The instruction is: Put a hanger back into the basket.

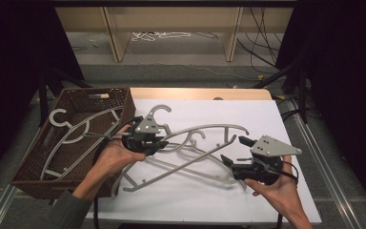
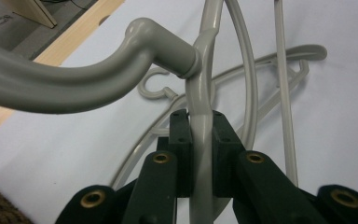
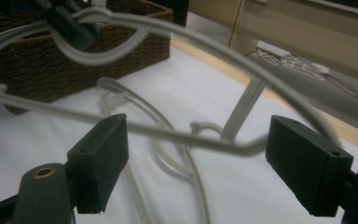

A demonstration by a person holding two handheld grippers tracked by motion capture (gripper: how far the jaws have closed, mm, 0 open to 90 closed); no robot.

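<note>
My left gripper (image 1: pixel 159 143) is shut on a grey plastic hanger (image 1: pixel 209 128) at the neck just below its hook (image 2: pixel 74 84), holding it above the white sheet. In the left gripper view the jaws (image 2: pixel 200 149) pinch the neck from both sides. My right gripper (image 1: pixel 232 149) is open at the hanger's other end. The hanger's thin lower bar (image 3: pixel 191 137) crosses the wide gap between its pads (image 3: pixel 100 158) without touching them. A second grey hanger (image 1: pixel 198 137) lies flat on the sheet beneath, its small hook (image 2: pixel 156 88) pointing up the table.
A brown wicker basket (image 1: pixel 119 102) stands at the table's left edge with another grey hanger (image 1: pixel 71 136) lying in it. The same basket (image 3: pixel 28 70) is beyond the left jaw in the right gripper view. Wooden shelf legs and cables are on the floor behind the table.
</note>
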